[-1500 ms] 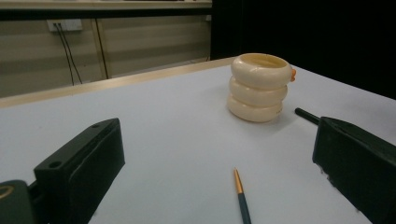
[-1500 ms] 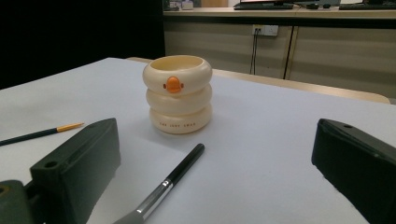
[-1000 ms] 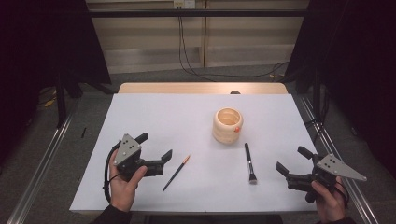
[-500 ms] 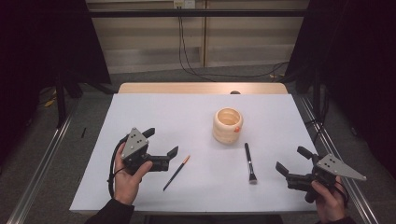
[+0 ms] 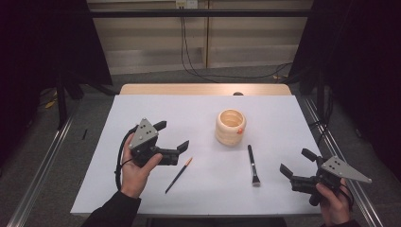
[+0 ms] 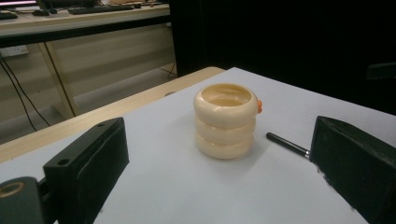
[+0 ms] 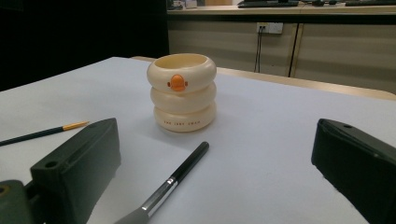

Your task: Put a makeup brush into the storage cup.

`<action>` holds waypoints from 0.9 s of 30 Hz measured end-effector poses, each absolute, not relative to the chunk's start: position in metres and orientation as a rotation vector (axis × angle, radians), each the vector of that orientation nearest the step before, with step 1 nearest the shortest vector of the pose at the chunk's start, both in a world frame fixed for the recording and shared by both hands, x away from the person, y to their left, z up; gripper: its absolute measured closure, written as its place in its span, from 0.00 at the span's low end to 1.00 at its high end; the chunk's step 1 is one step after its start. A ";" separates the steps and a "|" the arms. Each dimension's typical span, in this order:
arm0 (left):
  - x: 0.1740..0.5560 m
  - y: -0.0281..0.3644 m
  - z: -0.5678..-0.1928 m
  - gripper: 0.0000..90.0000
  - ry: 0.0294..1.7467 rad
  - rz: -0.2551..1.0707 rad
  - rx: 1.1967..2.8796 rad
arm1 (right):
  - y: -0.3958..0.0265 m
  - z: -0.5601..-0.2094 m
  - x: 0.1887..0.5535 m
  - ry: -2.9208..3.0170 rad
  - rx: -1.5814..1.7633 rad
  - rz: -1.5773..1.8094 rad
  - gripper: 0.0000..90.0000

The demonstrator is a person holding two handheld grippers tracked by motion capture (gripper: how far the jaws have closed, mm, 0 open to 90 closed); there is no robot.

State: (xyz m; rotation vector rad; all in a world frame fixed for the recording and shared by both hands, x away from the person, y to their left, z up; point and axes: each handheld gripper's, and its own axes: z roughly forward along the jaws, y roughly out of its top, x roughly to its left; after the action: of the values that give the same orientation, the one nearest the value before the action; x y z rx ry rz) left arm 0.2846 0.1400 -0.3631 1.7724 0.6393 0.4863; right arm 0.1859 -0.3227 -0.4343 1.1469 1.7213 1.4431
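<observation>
Ribbed cream cup point(image 5: 231, 126), slim black brush point(image 5: 252, 164)

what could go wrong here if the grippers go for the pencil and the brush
The pencil lies flat on the white table, so the open left gripper may skid it away rather than pinch it. The brush is also flat and thin, so the open right gripper might roll it. The cream holder stands free and looks light; a knock while dropping either in could tip it.

cream ringed cup point(image 6: 226, 120), black brush handle point(image 6: 287, 143)
</observation>
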 end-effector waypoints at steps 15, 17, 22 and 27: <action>0.303 0.120 -0.366 0.02 0.653 0.439 1.914 | -0.323 -0.435 0.186 1.734 1.150 1.444 0.01; 0.305 0.117 -0.365 0.02 0.646 0.433 1.929 | -0.322 -0.435 0.187 1.733 1.151 1.444 0.01; 0.311 0.110 -0.364 0.04 0.620 0.380 2.014 | -0.323 -0.435 0.186 1.735 1.148 1.448 0.01; 0.310 0.106 -0.364 0.05 0.587 0.359 2.071 | -0.323 -0.435 0.186 1.731 1.151 1.451 0.01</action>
State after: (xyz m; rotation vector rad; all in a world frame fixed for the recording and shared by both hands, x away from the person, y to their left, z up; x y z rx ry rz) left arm 0.3096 0.1064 -0.3638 2.0706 0.5875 0.3587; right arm 0.1861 -0.3226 -0.4345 1.1508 1.7313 1.4514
